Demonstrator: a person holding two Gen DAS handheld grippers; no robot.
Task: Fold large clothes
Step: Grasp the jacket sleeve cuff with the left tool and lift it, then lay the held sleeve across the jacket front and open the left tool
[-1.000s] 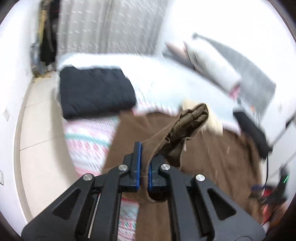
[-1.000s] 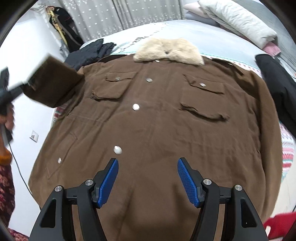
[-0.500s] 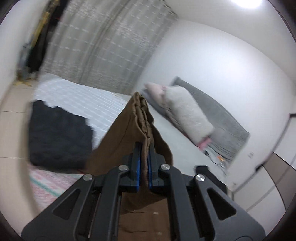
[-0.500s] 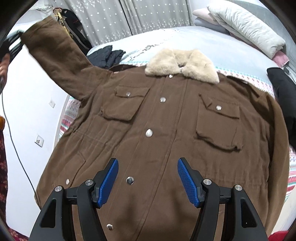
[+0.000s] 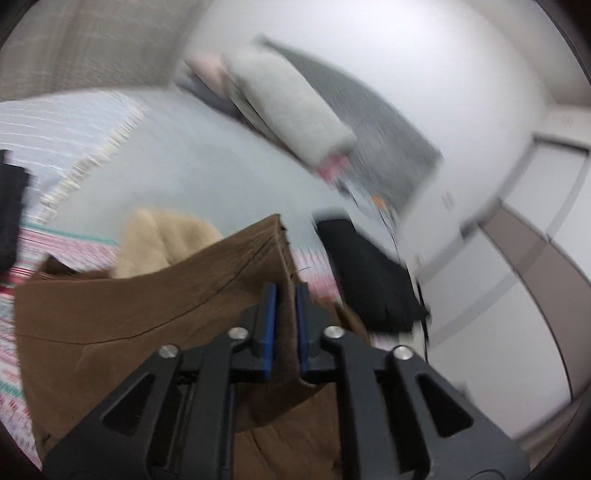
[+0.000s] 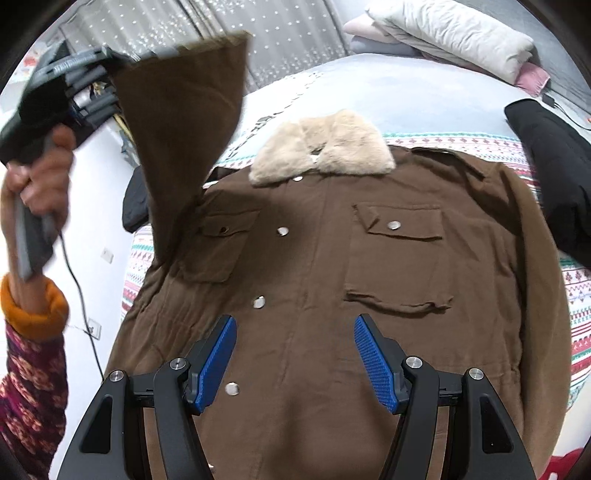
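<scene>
**Room condition: bedroom, artificial light**

A bed fills most of the room, covered with a pale blue-grey spread over a patterned sheet with red and teal bands. Pillows are stacked at the head against a grey headboard. A dotted grey curtain hangs behind. The walls are plain white. A wall socket sits low on the left wall. The left wrist view is motion-blurred.
</scene>
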